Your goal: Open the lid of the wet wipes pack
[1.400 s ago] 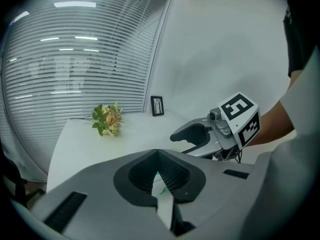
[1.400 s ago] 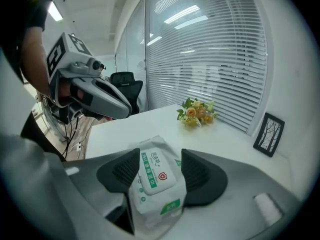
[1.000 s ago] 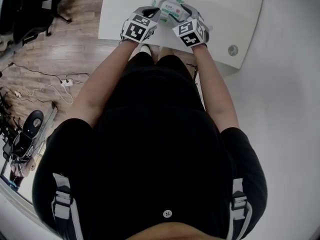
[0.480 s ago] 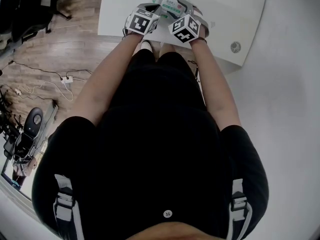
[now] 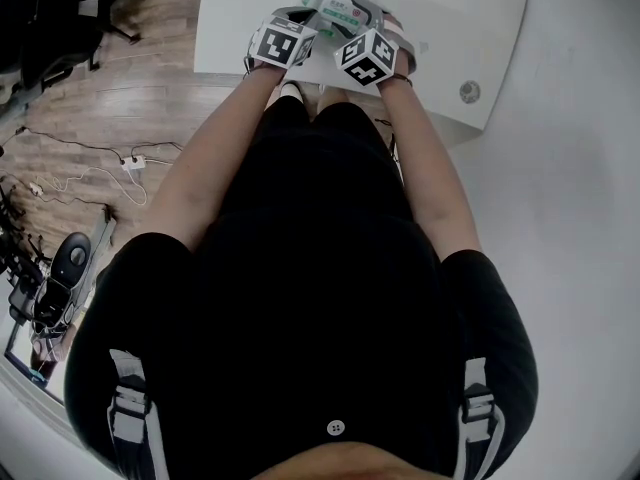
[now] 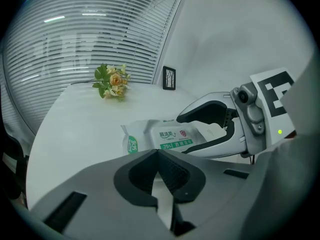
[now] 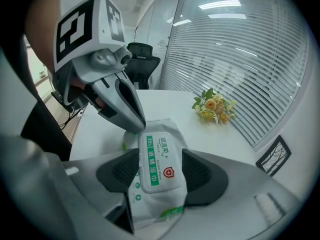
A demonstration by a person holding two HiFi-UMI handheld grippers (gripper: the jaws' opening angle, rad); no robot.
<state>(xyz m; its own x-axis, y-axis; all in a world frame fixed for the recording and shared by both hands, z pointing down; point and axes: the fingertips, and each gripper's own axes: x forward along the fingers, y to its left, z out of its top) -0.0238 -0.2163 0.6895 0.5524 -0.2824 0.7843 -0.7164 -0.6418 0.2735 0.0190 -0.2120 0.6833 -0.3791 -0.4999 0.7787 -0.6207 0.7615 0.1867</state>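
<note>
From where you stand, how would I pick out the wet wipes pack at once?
Find the white rectangular table, then its edge nearest the person. There the right gripper clasps a soft white plastic wet wipes pack printed in green. Unlike the yellow flower posy behind, it bears a flat lid with a red shield.

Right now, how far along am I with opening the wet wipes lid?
Done: the wet wipes pack is clamped across its width in the right claw. In hand: the left claw is closed at the pack's far end, apparently pinching its edge. Left: the lid lies flat and shut, with neither claw on it, so the actual opening has not begun.
</note>
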